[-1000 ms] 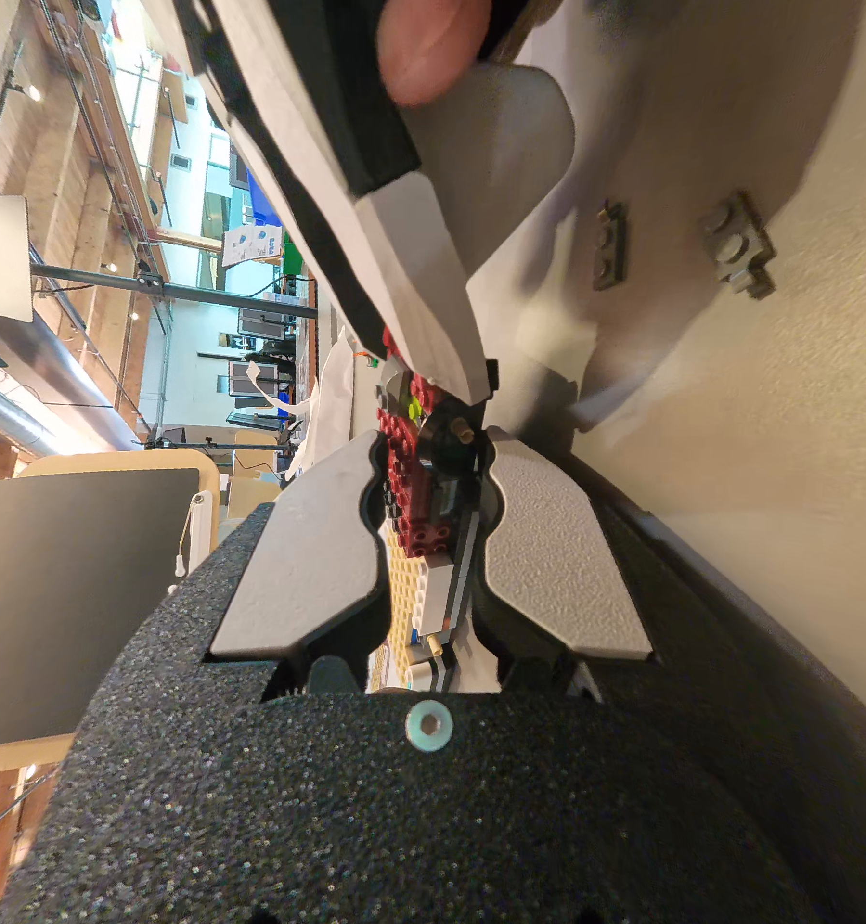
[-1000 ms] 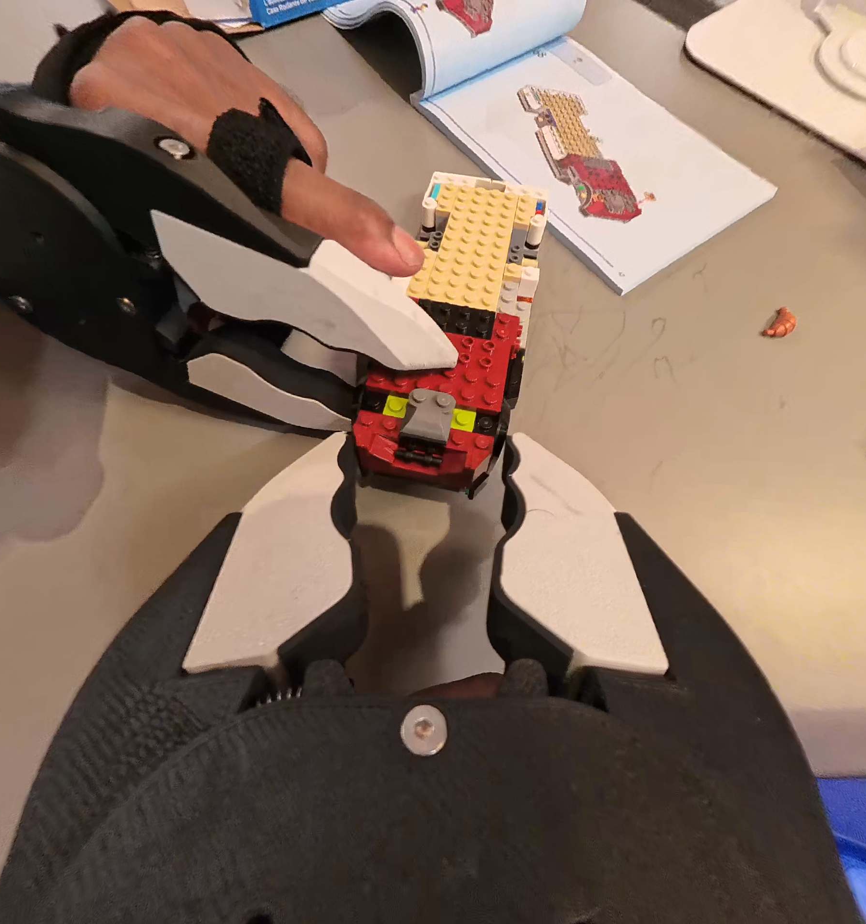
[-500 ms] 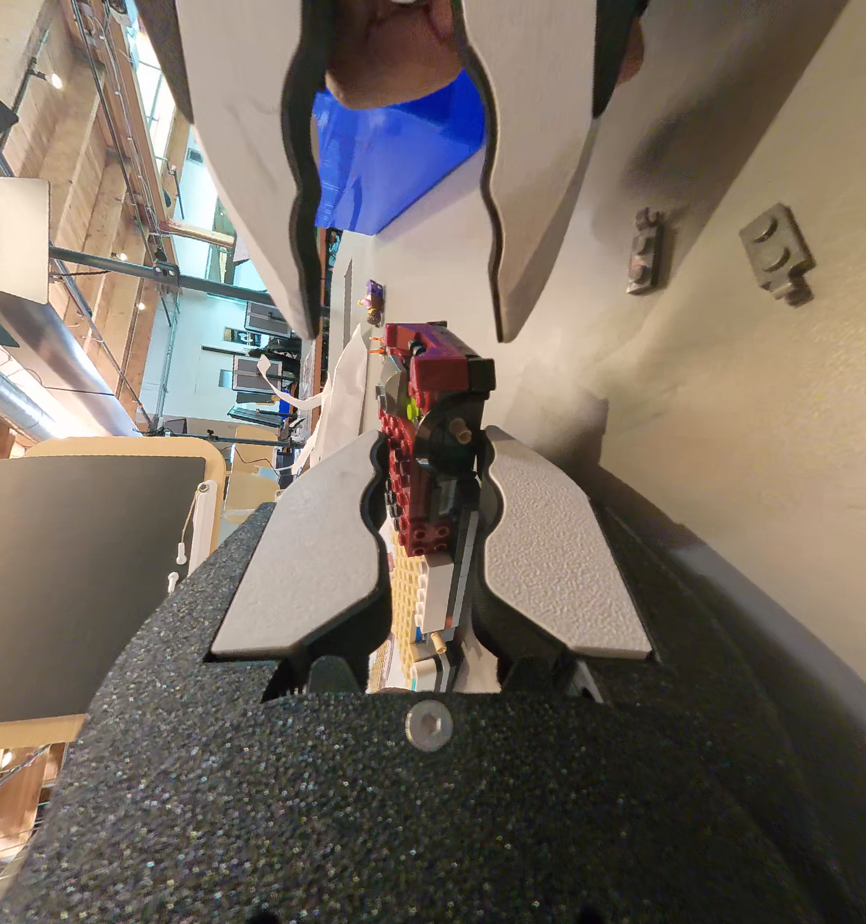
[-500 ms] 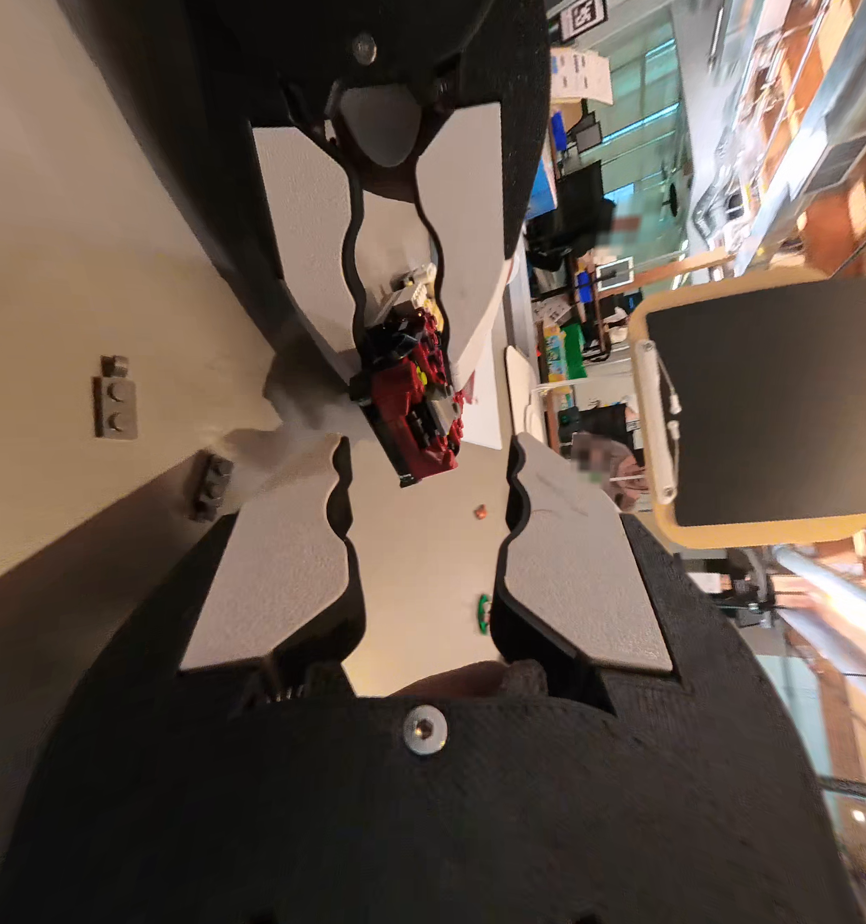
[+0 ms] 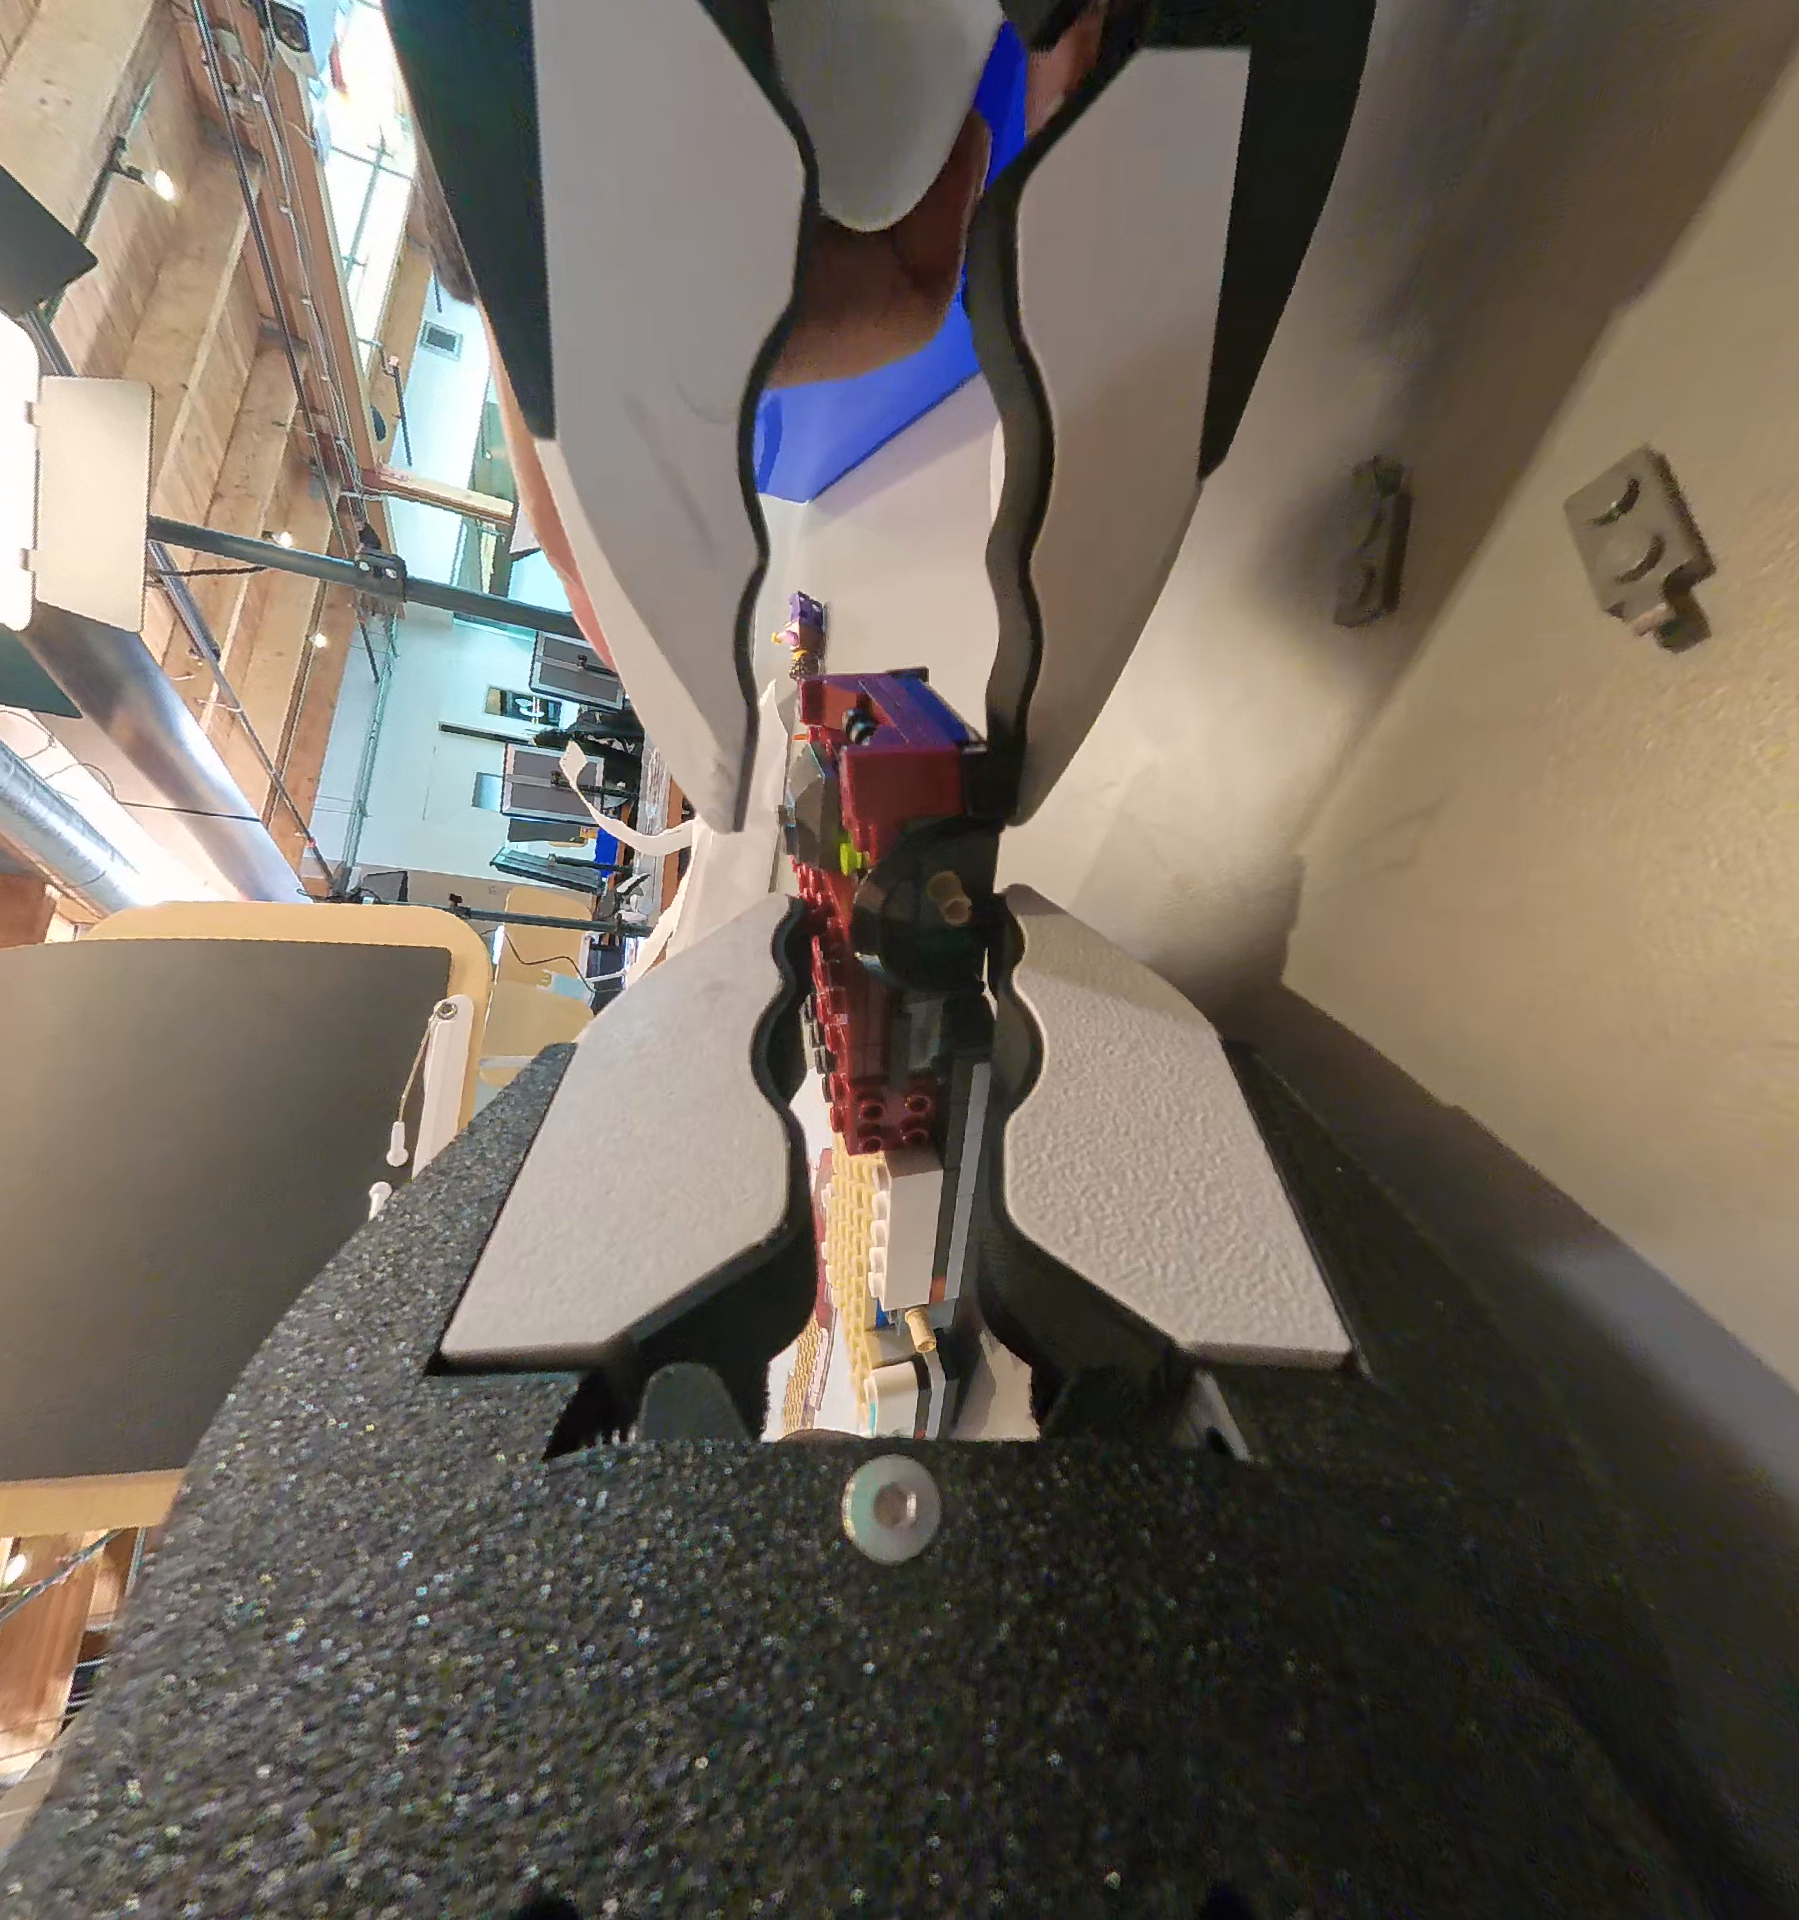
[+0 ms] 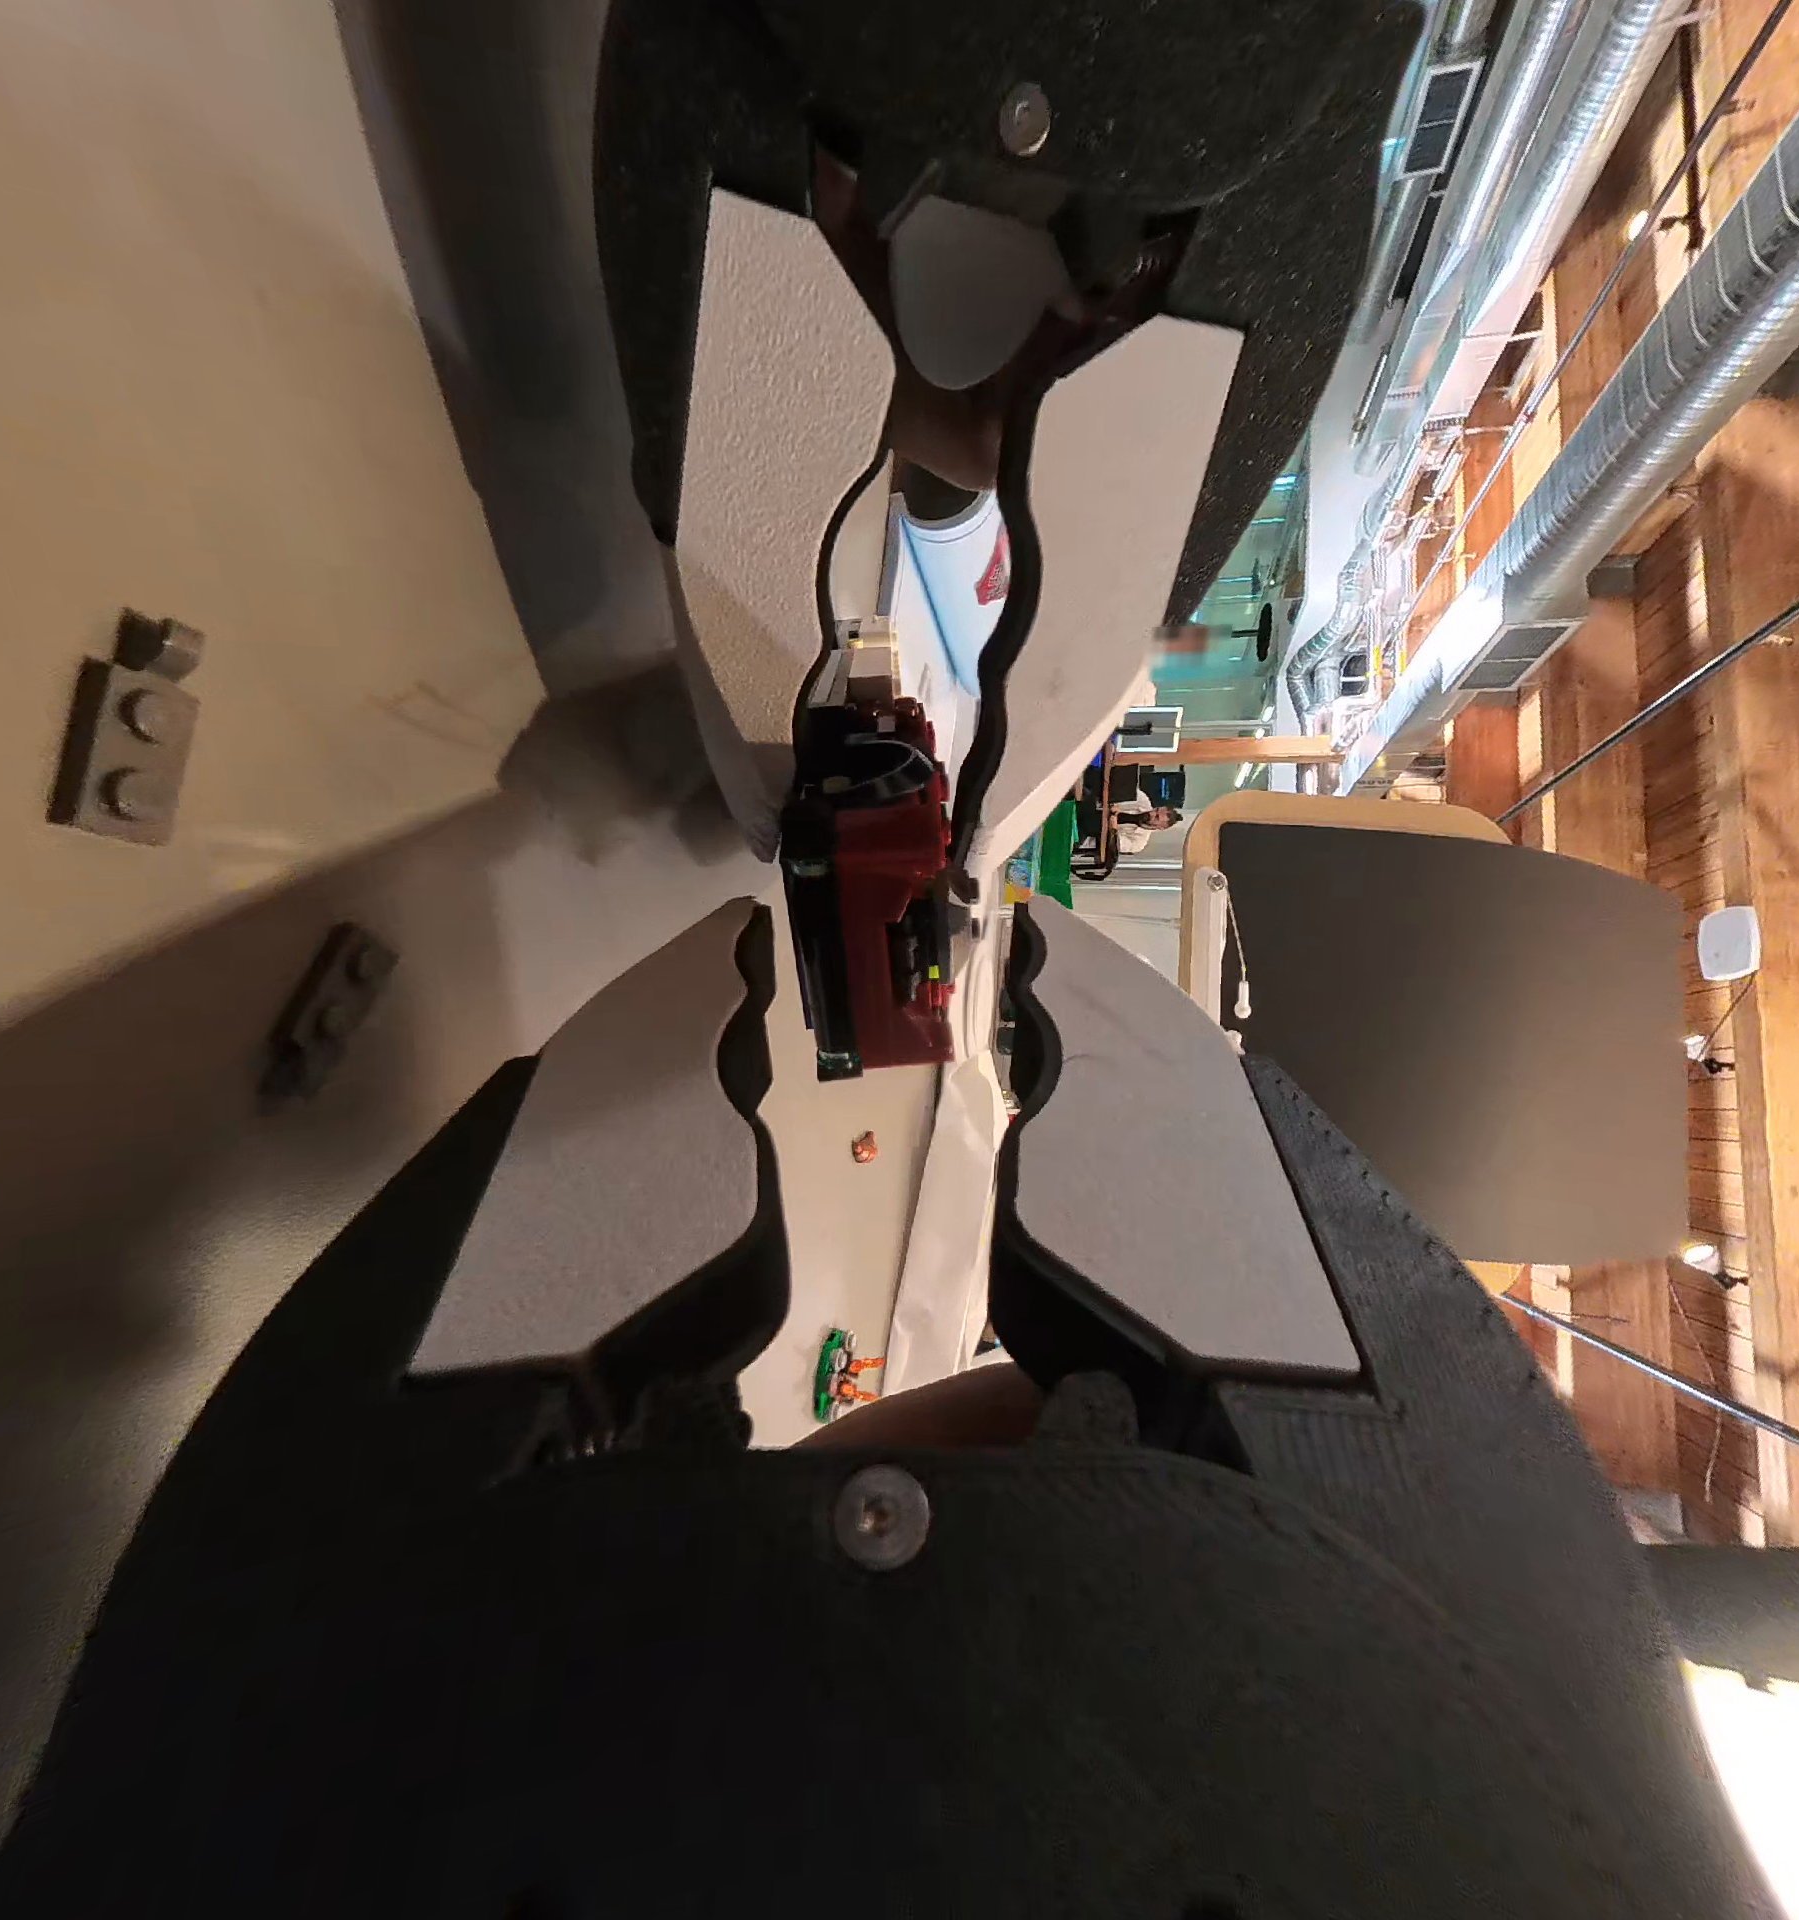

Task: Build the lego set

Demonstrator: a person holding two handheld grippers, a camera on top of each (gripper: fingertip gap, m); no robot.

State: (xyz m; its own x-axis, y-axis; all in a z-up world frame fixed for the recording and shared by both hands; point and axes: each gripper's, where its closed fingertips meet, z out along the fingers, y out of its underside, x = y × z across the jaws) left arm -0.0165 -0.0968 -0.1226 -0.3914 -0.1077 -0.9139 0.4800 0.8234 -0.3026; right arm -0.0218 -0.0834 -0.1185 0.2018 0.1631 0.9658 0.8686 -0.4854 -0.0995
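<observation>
My left gripper (image 5: 900, 914) is shut on a brick-built model (image 5: 884, 1091) with a dark red front, a tan studded top and white and grey sides. It holds the model on edge next to the beige table (image 5: 1601, 935). My right gripper (image 6: 890, 914) faces it, open, with its fingers on either side of the model's red front end (image 6: 874, 935). One finger (image 6: 666, 1039) is at the model's black underside. The other finger (image 6: 1113, 1091) stands clear of it. In the left wrist view the right gripper (image 5: 869, 800) comes in from the top.
Two loose grey plates (image 5: 1638, 545) (image 5: 1373, 540) lie on the table; they also show in the right wrist view (image 6: 126, 748) (image 6: 329, 997). A small orange piece (image 6: 864, 1146), a green piece (image 6: 833, 1371) and a purple figure (image 5: 807, 623) lie farther off. A black chair back (image 6: 1446, 1039) stands beyond. My left and right fingertips are right by each other.
My right gripper has rolled onto its side, moved in around the model's red front, and its jaws have narrowed. My left gripper has kept its grip on the model and hardly moved.
</observation>
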